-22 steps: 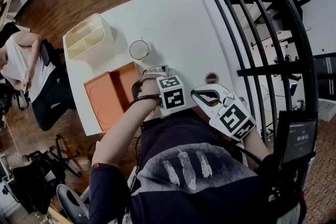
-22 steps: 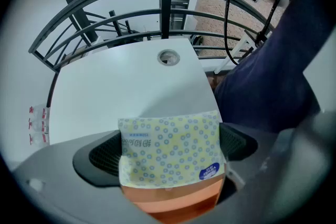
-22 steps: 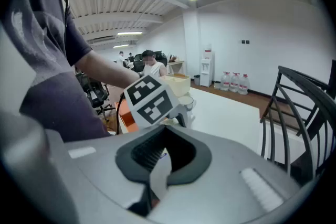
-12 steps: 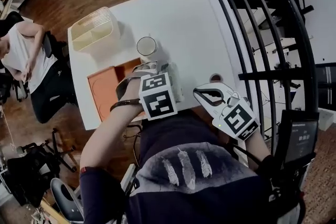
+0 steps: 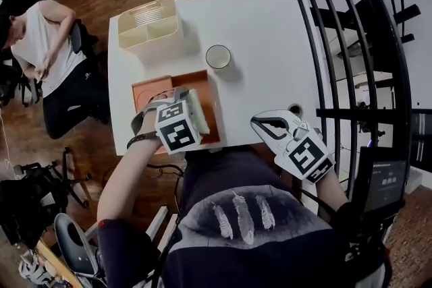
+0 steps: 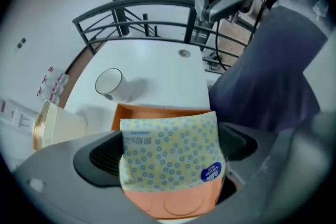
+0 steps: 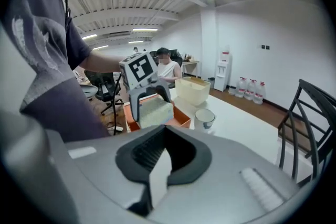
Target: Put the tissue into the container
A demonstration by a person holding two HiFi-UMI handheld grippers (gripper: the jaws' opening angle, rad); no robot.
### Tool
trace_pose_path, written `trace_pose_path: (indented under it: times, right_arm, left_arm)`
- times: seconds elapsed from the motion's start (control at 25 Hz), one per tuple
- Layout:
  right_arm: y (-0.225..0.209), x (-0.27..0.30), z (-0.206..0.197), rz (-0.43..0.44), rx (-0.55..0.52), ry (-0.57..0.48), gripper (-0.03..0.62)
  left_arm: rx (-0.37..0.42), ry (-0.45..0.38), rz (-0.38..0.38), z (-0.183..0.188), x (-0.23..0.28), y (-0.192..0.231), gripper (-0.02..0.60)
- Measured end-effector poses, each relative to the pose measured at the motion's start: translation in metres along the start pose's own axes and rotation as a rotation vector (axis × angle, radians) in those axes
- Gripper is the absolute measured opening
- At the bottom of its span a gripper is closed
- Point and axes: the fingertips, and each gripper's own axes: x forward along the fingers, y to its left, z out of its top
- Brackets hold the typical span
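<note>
Seen from the head camera, a rectangular white desk (image 5: 263, 44) fills the centre. The left claw (image 6: 169, 165) grips a soft tissue pack (image 6: 167, 147) wrapped in pale yellow plastic, printed with small blue rings and carrying a round blue label. The jaws stand wide, one against each side of the pack, with the pack upright between them.

The pack hangs in the air over a shallow rectangular orange tray (image 5: 152, 88) that lies at the desk's near edge, at about seven o'clock on the desk. The pack sits above the tray's right half.

A cream plastic container (image 5: 158, 42), box-shaped with an open top divided into compartments, stands at about eleven o'clock from the tray, apart from it, near the desk's far left corner. No tissue pack shows inside it.

A round pale cup (image 5: 218, 56) stands upright on the desk at about one o'clock from the tray, just beyond its far right corner.

The right claw (image 7: 165, 157) is closed and holds nothing. It hovers at the desk's near edge, at about three o'clock from the tray and well apart from the pack.

A black metal railing (image 5: 337, 30) curves along the desk's right side. A seated person (image 5: 40, 54) in a white top is at nine o'clock, away from the desk, on the wooden floor.
</note>
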Motion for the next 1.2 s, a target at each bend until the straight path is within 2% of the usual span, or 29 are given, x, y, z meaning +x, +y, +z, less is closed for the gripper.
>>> trace_pose_path:
  times: [0.08, 0.28, 0.52, 0.76, 0.92, 1.12, 1.2]
  right_arm:
    - [0.008, 0.01, 0.006, 0.008, -0.009, 0.004, 0.003]
    - [0.024, 0.025, 0.025, 0.013, -0.017, 0.013, 0.003]
    - [0.025, 0.025, 0.021, 0.002, 0.004, 0.032, 0.003]
    - [0.023, 0.023, 0.019, -0.015, 0.014, 0.025, 0.003]
    - [0.022, 0.022, 0.014, -0.018, 0.017, 0.028, 0.003]
    - [0.022, 0.025, 0.006, -0.006, 0.002, 0.049, 0.003]
    - [0.023, 0.026, 0.008, 0.001, -0.001, 0.05, 0.003]
  left_arm:
    - [0.003, -0.033, 0.0, 0.004, 0.008, 0.001, 0.568]
    - [0.119, -0.018, -0.025, 0.005, 0.012, -0.006, 0.562]
    - [0.178, -0.001, -0.043, 0.008, 0.014, -0.004, 0.552]
    - [0.169, 0.011, -0.017, 0.007, 0.032, 0.011, 0.552]
    - [0.127, -0.047, 0.01, 0.009, 0.048, 0.02, 0.557]
    - [0.113, -0.038, -0.019, 0.001, 0.053, 0.014, 0.57]
    - [0.091, -0.06, -0.026, -0.001, 0.042, 0.009, 0.571]
